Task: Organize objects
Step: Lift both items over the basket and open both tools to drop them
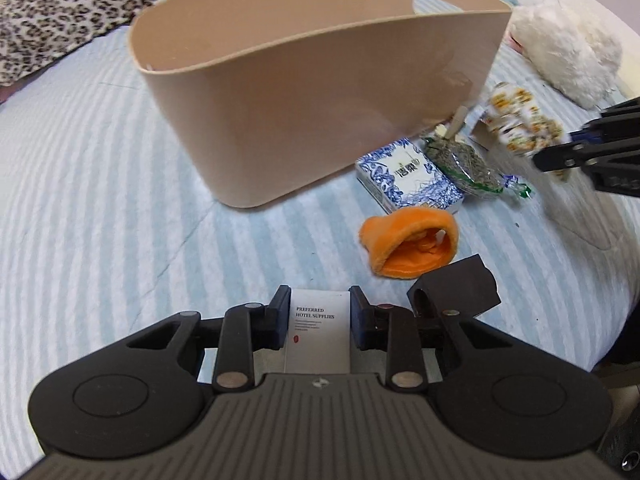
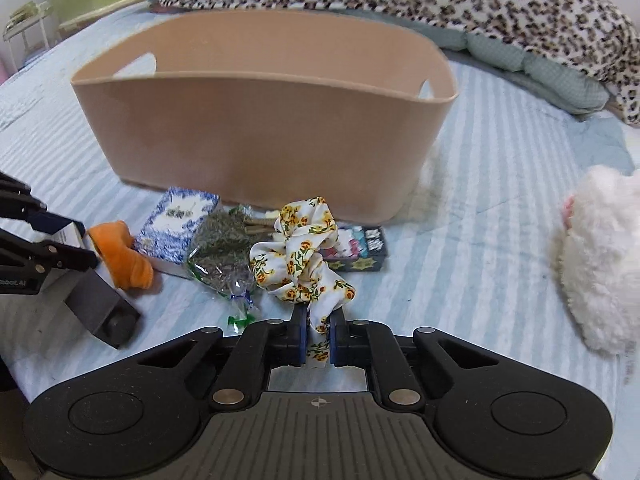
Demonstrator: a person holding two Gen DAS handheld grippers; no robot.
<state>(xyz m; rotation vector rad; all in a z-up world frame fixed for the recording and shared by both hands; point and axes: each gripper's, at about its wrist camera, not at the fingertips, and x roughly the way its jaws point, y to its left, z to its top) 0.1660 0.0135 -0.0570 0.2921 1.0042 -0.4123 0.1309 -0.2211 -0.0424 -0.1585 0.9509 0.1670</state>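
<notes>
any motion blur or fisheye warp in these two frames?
Left wrist view: floral scrunchie smeared by motion blur, white box text sharp, beige bin rim bowed by fisheye. Right wrist view: scrunchie sharp, bin slightly soft, bedsheet stripes curve outward.

A leopard-print blanket (image 2: 440,4) lies bunched along the far edge of the striped pale-blue bedspread (image 2: 500,184), with a green quilted cushion (image 2: 532,68) just beside it

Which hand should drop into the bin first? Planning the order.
Probably right: the right gripper holds the scrunchie facing the bin; the left gripper, gripping its box, sits farther back.
</notes>
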